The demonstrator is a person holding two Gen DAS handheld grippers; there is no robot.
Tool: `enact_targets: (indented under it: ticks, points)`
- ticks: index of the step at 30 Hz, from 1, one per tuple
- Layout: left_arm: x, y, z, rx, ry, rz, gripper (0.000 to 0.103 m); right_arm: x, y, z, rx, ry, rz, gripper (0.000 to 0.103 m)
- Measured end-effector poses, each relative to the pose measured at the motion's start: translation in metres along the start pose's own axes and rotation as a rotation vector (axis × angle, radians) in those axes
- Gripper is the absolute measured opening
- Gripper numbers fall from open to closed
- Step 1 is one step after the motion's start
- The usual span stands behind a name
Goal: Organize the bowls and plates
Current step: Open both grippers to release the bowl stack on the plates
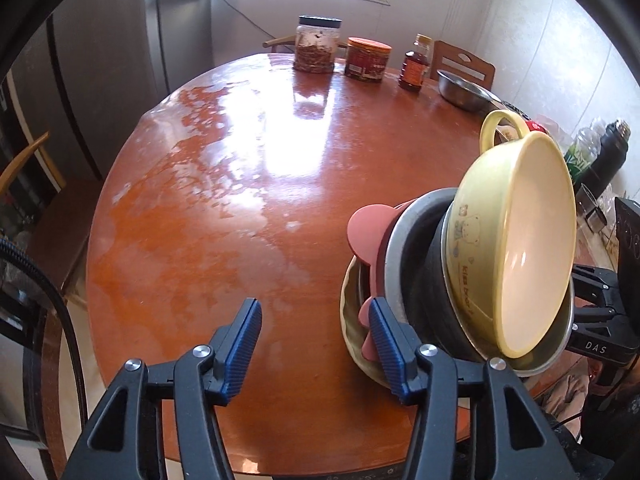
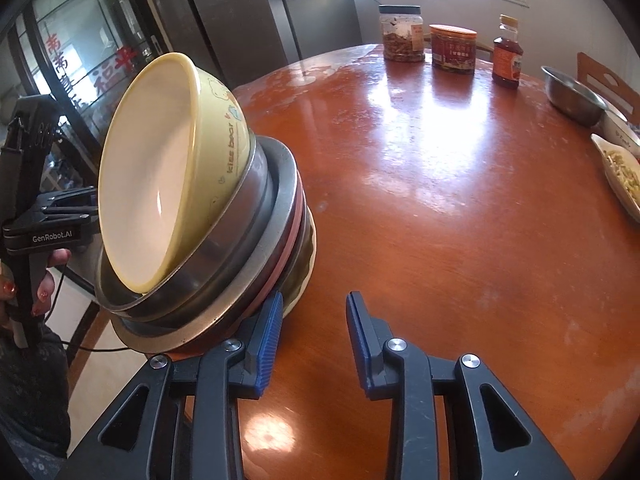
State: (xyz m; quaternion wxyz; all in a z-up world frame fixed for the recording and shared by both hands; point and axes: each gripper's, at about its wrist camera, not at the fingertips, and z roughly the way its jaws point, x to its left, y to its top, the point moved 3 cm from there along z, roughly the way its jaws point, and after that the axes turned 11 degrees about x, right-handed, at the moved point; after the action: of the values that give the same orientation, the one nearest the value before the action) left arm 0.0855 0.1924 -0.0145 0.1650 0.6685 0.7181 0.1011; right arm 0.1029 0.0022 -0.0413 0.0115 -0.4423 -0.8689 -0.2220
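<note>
A nested stack of dishes stands on the round red-brown table (image 1: 248, 208): a yellow bear-print bowl (image 1: 536, 248) tilted on top, steel bowls (image 1: 404, 256) under it, a pink plate with ears (image 1: 364, 236) and a cream plate (image 1: 352, 328) at the bottom. The stack also shows in the right wrist view, with the yellow bowl (image 2: 160, 184) uppermost. My left gripper (image 1: 314, 340) is open; its right finger touches the stack's left rim. My right gripper (image 2: 314, 334) is open; its left finger is against the stack's lower rim (image 2: 224, 312).
At the table's far side stand a clear jar (image 1: 316, 44), an orange-lidded jar (image 1: 367, 59), a honey bottle (image 1: 416, 65) and a steel bowl (image 1: 464, 90). A white dish of food (image 2: 624, 176) lies at the right. A yellow mug (image 1: 502, 128) is behind the stack. Chairs ring the table.
</note>
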Motion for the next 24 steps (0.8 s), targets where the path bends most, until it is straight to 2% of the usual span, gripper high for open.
enact_targets:
  ticks: [12,24]
  points:
    - [-0.071,0.020,0.016,0.030,0.006,0.115,0.055,-0.063,-0.033,-0.030,-0.024,-0.028,0.097,0.035]
    - [-0.126,0.043,0.033,0.043,-0.030,0.164,0.055,-0.116,-0.055,-0.055,-0.034,-0.072,0.163,0.035]
